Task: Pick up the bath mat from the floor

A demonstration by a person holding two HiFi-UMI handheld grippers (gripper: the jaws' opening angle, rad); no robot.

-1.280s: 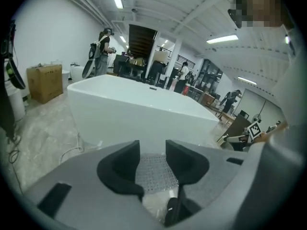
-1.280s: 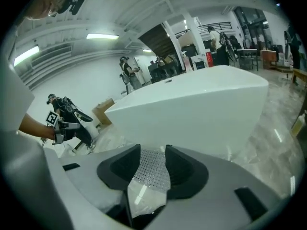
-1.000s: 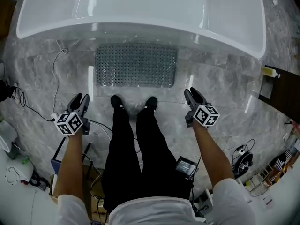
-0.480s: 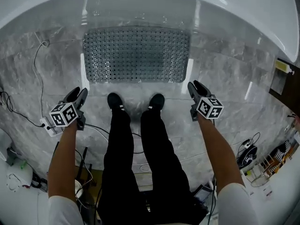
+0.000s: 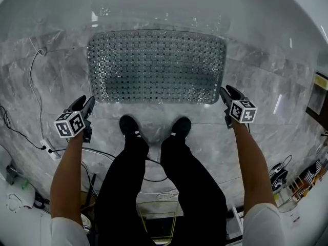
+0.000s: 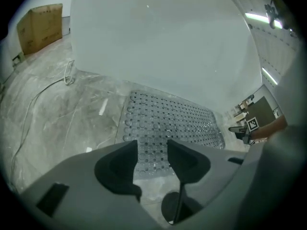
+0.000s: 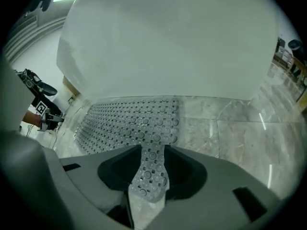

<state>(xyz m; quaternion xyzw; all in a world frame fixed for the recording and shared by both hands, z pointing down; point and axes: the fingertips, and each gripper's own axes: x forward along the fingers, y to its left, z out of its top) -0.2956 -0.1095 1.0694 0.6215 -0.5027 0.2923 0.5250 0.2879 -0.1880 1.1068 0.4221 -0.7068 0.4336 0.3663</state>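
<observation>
— So, where is the bath mat?

— Flat on the grey marble floor, in the upper middle of the head view. It is a clear, bumpy rectangle full of round holes, and its far long edge lies just beside the wall of the white bathtub.

— And the grippers?

— One sits at each near corner. The left gripper is at the lower left corner, pointing steeply down. Its jaws stand apart, and the mat's near edge shows through the gap in the left gripper view, but nothing is pinched.

— The right one?

— The right gripper is at the lower right corner. Its jaws have just been closing a little, yet they are still apart. The mat's corner shows in the gap between them in the right gripper view, and the pads do not press on it.

— What else is around?

— The person's black shoes stand just below the mat's near edge, between the two arms. A white cable runs down the left side to a power strip. A cardboard box sits at the upper left of the left gripper view.
</observation>
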